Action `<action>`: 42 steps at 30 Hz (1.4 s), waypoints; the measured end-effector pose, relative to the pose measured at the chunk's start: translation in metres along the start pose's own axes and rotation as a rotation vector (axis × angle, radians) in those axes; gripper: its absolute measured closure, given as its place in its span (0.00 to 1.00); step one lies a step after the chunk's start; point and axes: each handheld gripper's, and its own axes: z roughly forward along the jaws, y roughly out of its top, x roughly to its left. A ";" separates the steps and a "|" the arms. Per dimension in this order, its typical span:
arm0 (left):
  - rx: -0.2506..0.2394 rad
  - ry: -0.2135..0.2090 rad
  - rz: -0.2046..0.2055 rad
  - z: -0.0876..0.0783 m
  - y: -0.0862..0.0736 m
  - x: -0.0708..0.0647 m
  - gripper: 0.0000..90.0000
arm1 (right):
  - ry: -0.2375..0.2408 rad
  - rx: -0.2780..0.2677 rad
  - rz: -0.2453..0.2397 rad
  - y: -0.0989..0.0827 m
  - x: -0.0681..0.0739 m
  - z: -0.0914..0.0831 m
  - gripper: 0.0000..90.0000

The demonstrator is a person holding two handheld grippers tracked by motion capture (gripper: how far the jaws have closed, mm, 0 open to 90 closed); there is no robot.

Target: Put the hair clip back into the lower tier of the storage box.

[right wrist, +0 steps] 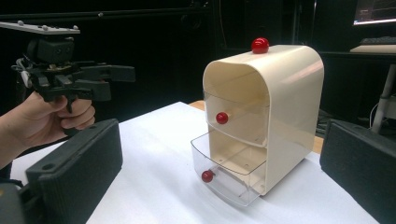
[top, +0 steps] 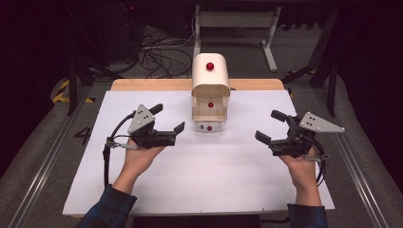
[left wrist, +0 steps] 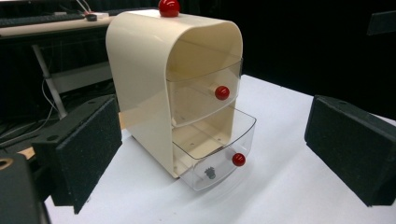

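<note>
A cream two-drawer cabinet with a red knob on top stands at the middle back of the white table. Its clear upper drawer is pushed in. The clear lower drawer is pulled partly out, and a small dark mark shows through its front. My left gripper is held open to the left of the cabinet, nothing between its jaws. My right gripper is open to the cabinet's right, also holding nothing. Both point at the cabinet and stand apart from it. In the right gripper view the left gripper shows in a hand.
The white table top has a wooden strip along its far edge. Behind it are cables on the floor and a grey desk frame. Dark stand legs flank the table on both sides.
</note>
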 end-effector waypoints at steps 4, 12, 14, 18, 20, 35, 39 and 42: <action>-0.006 0.002 0.003 -0.006 0.000 0.001 0.05 | -0.001 0.001 -0.002 0.000 0.000 0.000 0.00; -0.019 0.002 -0.002 -0.017 0.000 0.005 0.04 | -0.002 0.001 -0.001 -0.001 0.000 0.000 0.00; -0.018 0.005 -0.001 -0.019 0.000 0.006 0.04 | -0.005 0.003 0.002 -0.001 -0.001 0.000 0.00; -0.021 0.004 -0.004 -0.023 -0.001 0.008 0.04 | -0.006 -0.001 0.002 -0.001 -0.001 -0.001 0.00; -0.025 0.006 -0.006 -0.026 -0.002 0.009 0.04 | -0.006 -0.002 0.004 -0.001 -0.001 -0.001 0.00; -0.042 0.010 -0.021 -0.044 -0.009 0.014 0.04 | -0.010 0.000 0.001 -0.004 0.000 -0.001 0.00; -0.043 0.021 -0.017 -0.049 -0.010 0.017 0.03 | -0.013 -0.006 -0.003 -0.005 0.000 -0.001 0.00; -0.046 0.025 -0.020 -0.053 -0.012 0.019 0.04 | -0.015 -0.005 -0.004 -0.006 0.000 -0.002 0.00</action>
